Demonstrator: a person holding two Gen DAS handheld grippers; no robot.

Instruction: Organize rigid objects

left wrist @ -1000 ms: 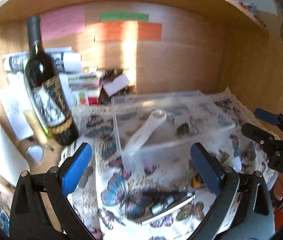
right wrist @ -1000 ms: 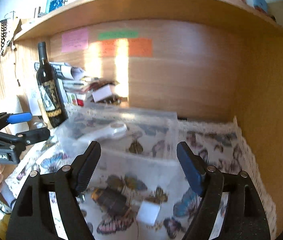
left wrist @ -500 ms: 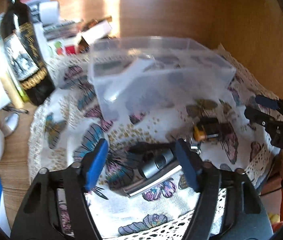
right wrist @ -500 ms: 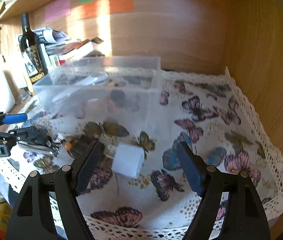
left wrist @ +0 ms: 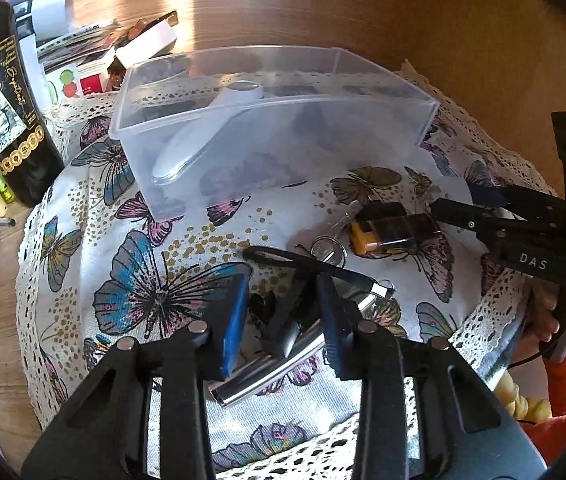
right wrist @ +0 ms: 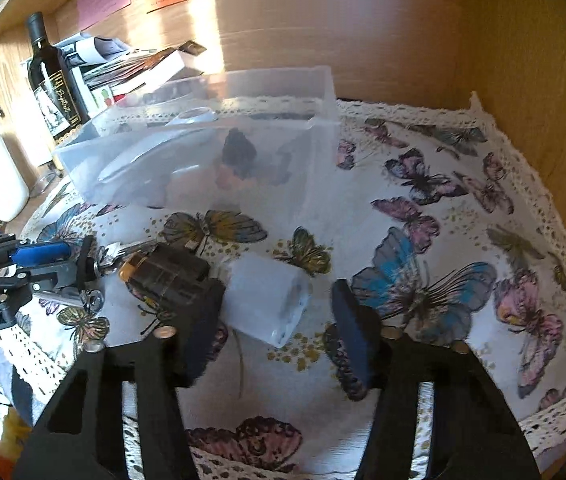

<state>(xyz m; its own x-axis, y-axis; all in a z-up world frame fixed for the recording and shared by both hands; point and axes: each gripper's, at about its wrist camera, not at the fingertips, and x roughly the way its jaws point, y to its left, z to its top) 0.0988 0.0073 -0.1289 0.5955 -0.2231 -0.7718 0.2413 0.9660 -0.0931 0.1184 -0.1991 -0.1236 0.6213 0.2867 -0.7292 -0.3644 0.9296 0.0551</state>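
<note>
Butterfly cloth (left wrist: 151,288) lies on the desk, where both grippers have just dropped low, the left gripper (left wrist: 283,316) closing around a silver torch (left wrist: 279,354), the right gripper (right wrist: 273,320) wide around a white block (right wrist: 269,300), near the clear box (left wrist: 267,108).

A bin (left wrist: 243,92) sits on the cloth (left wrist: 131,280) (a bottle (left wrist: 7,120) to its left); before it lie keys (left wrist: 329,246), a lighter (left wrist: 395,228) and, rightmost, a block (right wrist: 269,298).
</note>
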